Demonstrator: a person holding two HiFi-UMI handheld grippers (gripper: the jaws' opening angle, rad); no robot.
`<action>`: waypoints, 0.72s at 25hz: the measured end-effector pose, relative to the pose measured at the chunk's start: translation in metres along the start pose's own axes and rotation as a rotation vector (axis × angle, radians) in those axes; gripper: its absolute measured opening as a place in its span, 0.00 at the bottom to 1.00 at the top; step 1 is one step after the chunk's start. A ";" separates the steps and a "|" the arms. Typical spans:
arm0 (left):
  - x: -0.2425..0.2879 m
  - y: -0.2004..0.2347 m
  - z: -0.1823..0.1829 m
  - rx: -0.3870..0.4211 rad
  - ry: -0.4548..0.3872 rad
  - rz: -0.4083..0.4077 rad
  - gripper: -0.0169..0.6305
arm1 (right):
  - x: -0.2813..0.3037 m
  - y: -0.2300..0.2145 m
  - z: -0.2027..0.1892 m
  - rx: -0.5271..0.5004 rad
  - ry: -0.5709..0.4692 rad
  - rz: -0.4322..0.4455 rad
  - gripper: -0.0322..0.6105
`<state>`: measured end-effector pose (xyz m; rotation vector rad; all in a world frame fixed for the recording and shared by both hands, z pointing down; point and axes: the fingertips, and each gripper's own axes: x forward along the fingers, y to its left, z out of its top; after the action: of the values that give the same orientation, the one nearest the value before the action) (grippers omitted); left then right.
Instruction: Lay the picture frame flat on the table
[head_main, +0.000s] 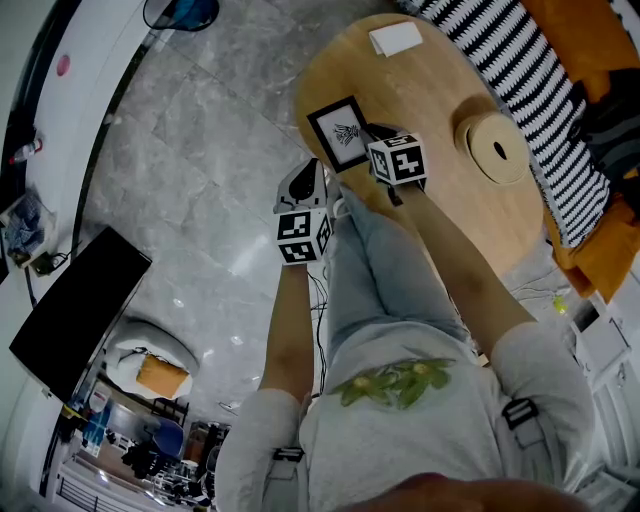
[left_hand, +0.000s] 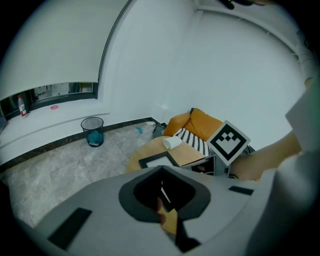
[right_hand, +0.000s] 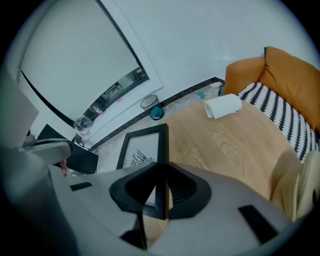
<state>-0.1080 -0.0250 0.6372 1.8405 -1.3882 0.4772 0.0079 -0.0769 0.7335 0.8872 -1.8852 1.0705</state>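
Grey marbled stone floor (head_main: 190, 190) takes up most of the head view. One orange sofa (right_hand: 290, 75) stands beyond the table, and one black-and-white striped cushion (head_main: 520, 80) lies along it. One light wooden table with a rounded top (head_main: 450, 90) sits just beside the sofa. One flat black panel (head_main: 80, 310) stands well apart from the table, over by the white curved wall.

One black picture frame with a white mount and a small dark drawing (head_main: 342, 132) sits on the table, near the edge on the floor side, its face turned up toward the head camera. Whether its back rests fully on the wood cannot be told.

One round pale wooden disc with a dark hole in its middle (head_main: 497, 148) lies on the table on the sofa side, apart from the frame. One dark mesh waste bin with blue scraps inside (left_hand: 93, 131) stands on the floor by the wall. One white folded cloth (head_main: 396, 38) lies on the far part of the table, well apart from the frame.

Two grippers are in view. The right gripper (right_hand: 161, 197) has its jaws clamped on the frame's right-hand rail, which runs straight into the gap between them. The left gripper (left_hand: 162, 200) is held off the table, beside the person's leg, with its jaws drawn together.
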 end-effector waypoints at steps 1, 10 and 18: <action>0.001 0.000 0.000 0.000 0.001 0.000 0.05 | 0.001 -0.001 -0.001 -0.003 0.004 -0.002 0.16; 0.015 0.007 0.000 -0.007 0.020 -0.006 0.05 | 0.019 -0.007 -0.007 -0.043 0.055 -0.011 0.16; 0.025 0.012 -0.001 -0.023 0.028 -0.014 0.05 | 0.036 -0.014 -0.008 -0.065 0.076 -0.008 0.16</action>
<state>-0.1101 -0.0419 0.6592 1.8171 -1.3558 0.4763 0.0058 -0.0817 0.7723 0.8057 -1.8415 1.0187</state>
